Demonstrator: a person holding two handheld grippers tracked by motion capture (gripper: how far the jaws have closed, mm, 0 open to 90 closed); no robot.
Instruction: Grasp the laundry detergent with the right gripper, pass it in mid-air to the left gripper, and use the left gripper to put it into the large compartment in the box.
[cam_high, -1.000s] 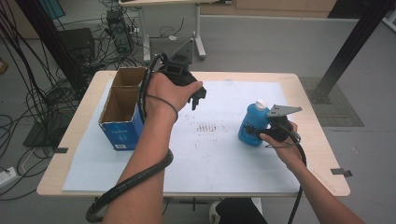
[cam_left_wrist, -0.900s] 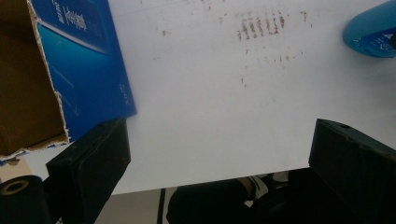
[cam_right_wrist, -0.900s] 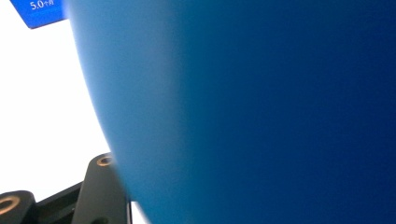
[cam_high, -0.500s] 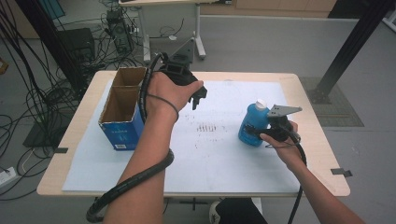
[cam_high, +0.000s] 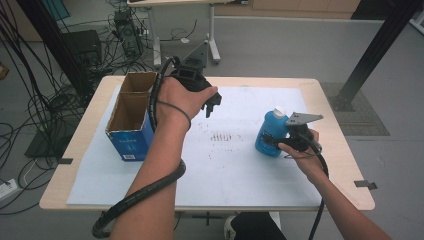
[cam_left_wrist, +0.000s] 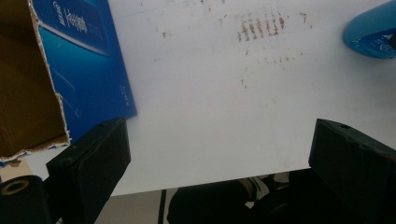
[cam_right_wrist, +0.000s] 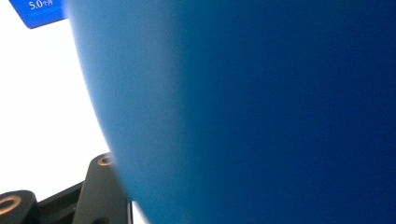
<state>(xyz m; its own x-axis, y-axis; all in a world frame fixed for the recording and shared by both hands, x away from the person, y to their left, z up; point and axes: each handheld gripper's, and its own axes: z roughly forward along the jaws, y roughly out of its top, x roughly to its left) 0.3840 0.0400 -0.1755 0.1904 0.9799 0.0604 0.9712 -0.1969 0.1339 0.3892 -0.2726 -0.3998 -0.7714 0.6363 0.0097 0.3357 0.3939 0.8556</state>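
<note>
Two grippers in play: my right gripper (cam_high: 283, 141) is clamped on the blue bottle (cam_high: 270, 132), upright on the counter (cam_high: 330, 125), right of the cardboard box (cam_high: 131, 116). My left gripper (cam_high: 212, 104) hangs beside that box, jaws apart, likely waiting to steady it.

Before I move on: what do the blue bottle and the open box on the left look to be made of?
The blue bottle with a white cap looks like smooth plastic, faintly glossy, judging by its even colour and rounded body. The open-topped blue box looks like cardboard: brown matte inside, a torn ragged rim, and a printed, slightly shiny blue outer face.
</note>
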